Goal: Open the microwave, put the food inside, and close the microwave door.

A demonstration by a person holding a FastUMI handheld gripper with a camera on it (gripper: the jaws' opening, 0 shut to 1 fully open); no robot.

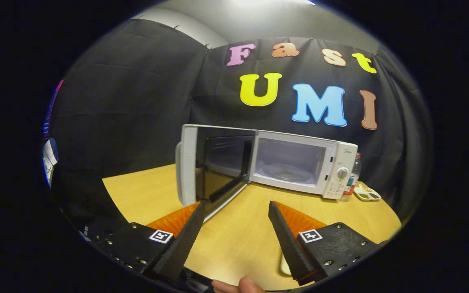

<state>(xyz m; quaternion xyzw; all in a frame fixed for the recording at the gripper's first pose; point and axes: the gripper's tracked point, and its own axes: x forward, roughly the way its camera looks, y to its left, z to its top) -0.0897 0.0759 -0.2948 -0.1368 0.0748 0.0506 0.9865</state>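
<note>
A white microwave [340,171] stands on the wooden table [242,236] beyond my fingers. Its door [218,167] is swung wide open to the left, and the cavity with a glass turntable [285,171] holds nothing I can see. My gripper [236,204] is open, with bare table between its fingers. The left fingertip [197,211] lies just in front of the door's lower edge; whether it touches is unclear. A small white tray of food [367,194] sits on the table to the right of the microwave.
A clear bottle with a red label [352,179] stands against the microwave's right side, by the tray. A pale object [284,265] peeks out beside the right finger, mostly hidden. A person's fingertip [244,285] shows below the fingers. Black cloth walls the booth behind and left.
</note>
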